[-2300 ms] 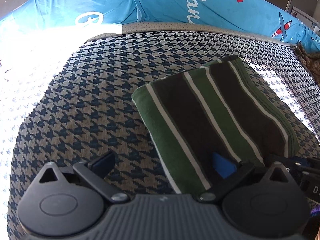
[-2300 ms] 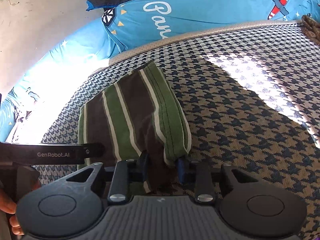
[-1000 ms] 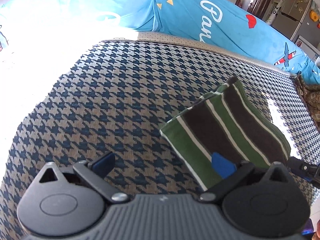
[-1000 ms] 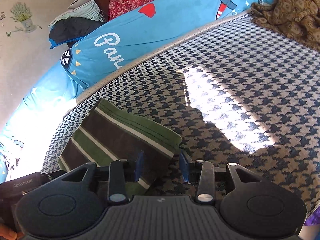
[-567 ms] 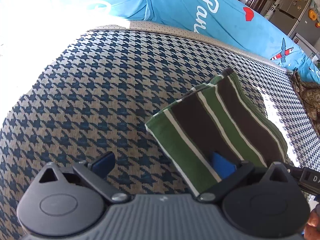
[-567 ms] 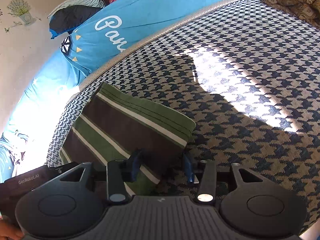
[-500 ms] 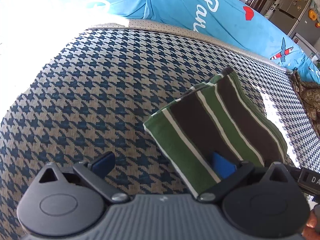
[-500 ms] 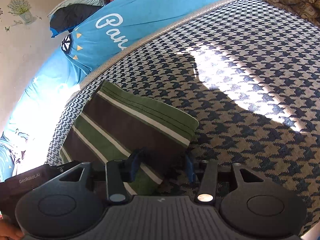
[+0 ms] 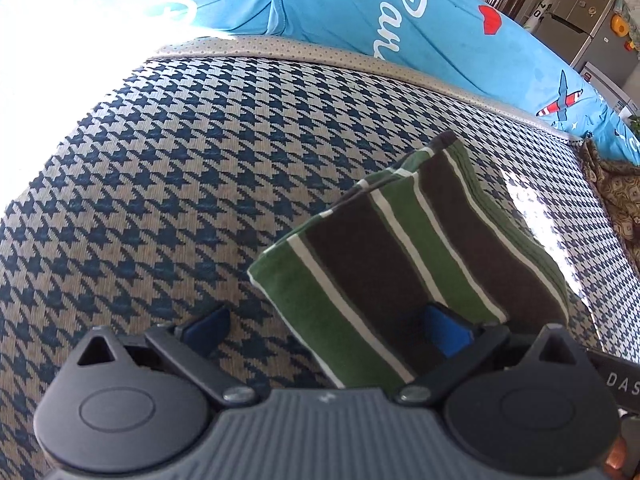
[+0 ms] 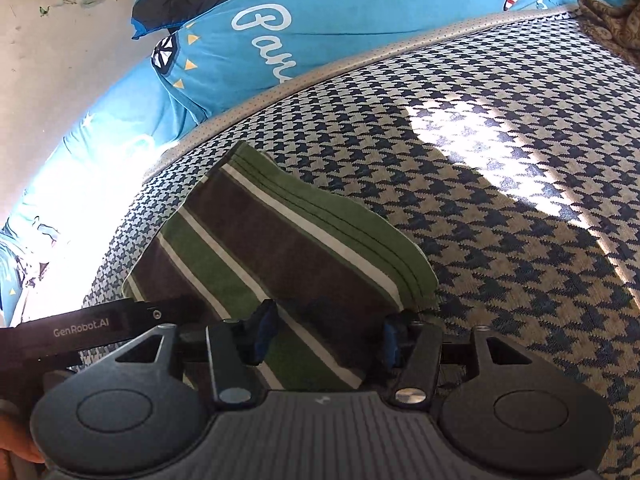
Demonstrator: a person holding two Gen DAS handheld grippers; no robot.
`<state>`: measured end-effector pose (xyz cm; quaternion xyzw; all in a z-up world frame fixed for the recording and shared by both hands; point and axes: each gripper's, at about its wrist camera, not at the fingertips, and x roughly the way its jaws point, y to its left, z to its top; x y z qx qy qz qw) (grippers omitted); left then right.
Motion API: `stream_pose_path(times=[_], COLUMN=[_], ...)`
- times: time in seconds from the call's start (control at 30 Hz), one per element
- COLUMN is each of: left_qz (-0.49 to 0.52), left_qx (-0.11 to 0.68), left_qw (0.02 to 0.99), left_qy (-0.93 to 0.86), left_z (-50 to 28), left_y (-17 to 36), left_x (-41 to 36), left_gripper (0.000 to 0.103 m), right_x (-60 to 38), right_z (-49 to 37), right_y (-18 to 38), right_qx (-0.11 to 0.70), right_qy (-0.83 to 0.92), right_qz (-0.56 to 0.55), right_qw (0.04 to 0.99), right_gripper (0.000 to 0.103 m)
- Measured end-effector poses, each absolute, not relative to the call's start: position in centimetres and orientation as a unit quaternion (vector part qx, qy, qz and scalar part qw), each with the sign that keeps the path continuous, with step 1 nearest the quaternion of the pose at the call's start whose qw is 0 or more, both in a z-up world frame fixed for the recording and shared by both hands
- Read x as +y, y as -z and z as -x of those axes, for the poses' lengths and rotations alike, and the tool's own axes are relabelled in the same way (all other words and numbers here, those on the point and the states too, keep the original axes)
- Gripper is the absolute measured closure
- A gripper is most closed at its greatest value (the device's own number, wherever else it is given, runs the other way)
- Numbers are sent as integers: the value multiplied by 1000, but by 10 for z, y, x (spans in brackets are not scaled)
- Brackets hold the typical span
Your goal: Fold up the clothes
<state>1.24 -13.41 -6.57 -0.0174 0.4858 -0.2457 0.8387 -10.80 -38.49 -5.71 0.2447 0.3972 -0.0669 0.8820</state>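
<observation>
A folded garment (image 9: 420,256) with green and dark brown bands and thin white stripes lies flat on the houndstooth bed cover (image 9: 160,200). My left gripper (image 9: 325,328) is open wide at the garment's near corner. Its right fingertip (image 9: 446,334) rests over the cloth and its left fingertip (image 9: 204,324) is over bare cover. In the right wrist view the garment (image 10: 280,248) runs between the blue pads of my right gripper (image 10: 327,334), which is open and grips nothing. The garment's near edge is hidden under both gripper bodies.
Blue printed pillows (image 9: 360,8) line the far edge of the bed cover (image 10: 500,260). A brown patterned cloth (image 10: 612,20) lies at the far right. The left gripper's body (image 10: 88,324) and a hand (image 10: 16,452) show at the lower left. A fridge (image 9: 580,12) stands beyond.
My right gripper let go of the garment's corner and its jaws have spread wider. The garment settled flat. My left gripper stayed open and shifted only a little.
</observation>
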Motion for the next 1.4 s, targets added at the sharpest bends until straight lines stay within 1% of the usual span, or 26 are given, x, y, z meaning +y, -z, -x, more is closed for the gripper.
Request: stream_pose_path(times=[0.27,0.37,0.43,0.6,0.87,0.97,1.0,1.03,1.07,1.13,1.2,1.23,1.3,1.37,1.4], left_qz=[24,19,12,8,1,-3,-4,-7,-13,-24,-34,-41,-52,-54,-52], left_qx=[492,490,488,482,473,466,463,460,456,447,435,427,412,407,409], left_qw=[829,830,832,835,840,845,847,849,852,857,862,866,873,875,875], left_qy=[264,264,264,265,265,262,260,259,257,256,258,259,256,255,255], left_z=[-13,-11,-11,-11,-14,-14,-14,-14,-13,-10,-5,-3,2,5,5], left_y=[63,64,64,66,66,66,66,66,66,64,61,59,55,52,52], left_x=[-133,-138,-144,-151,-155,-158,-159,-160,-162,-165,-167,-169,-170,-168,-167], left_gripper=[0,0,0,0,0,0,0,0,0,4,15,20,27,32,32], right_x=[-411,-411,-406,-392,-386,-386,-387,-387,-385,-383,-380,-379,-377,-379,-381], right_z=[135,135,130,119,100,96,95,95,95,95,96,96,97,96,95], right_y=[56,58,59,64,70,70,70,69,68,65,61,60,58,59,60], right_qx=[388,386,384,377,369,367,366,365,363,358,353,351,349,359,364], right_qy=[88,82,74,48,26,25,25,25,24,21,18,17,15,23,28], right_qz=[-270,-273,-260,-219,-202,-201,-201,-200,-196,-188,-180,-176,-168,-171,-175], right_qw=[877,878,883,899,907,908,908,909,911,914,918,920,922,917,914], right_gripper=[51,46,37,36,41,46,49,55,58,68,70,71,71,70,67])
